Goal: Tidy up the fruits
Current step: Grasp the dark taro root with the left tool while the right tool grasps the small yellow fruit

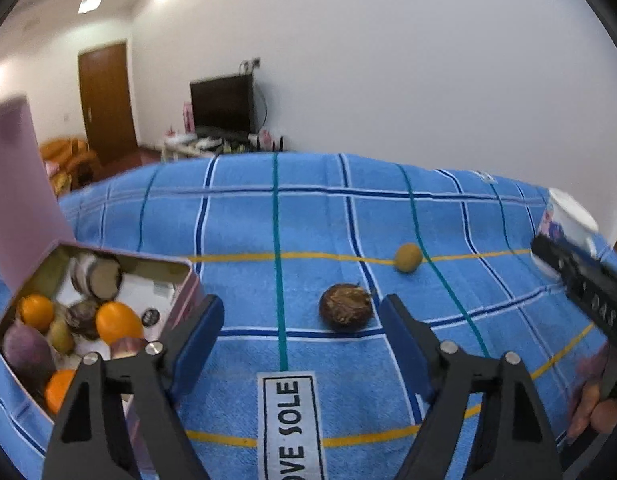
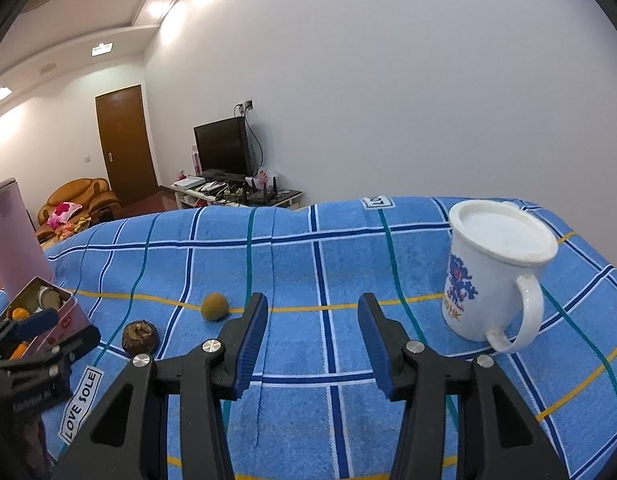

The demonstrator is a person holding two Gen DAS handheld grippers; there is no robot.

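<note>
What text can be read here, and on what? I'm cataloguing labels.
"LOVE SOLE": white tag sewn on the blue towel.
"LO...": second tag at the far edge, cut off.
Gold lettering on the white mug: too blurred.
Markings on the right gripper: unreadable.

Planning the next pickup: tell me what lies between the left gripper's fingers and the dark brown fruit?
Only bare blue towel separates the left gripper from the brown fruit, seen in the left wrist view.
</note>
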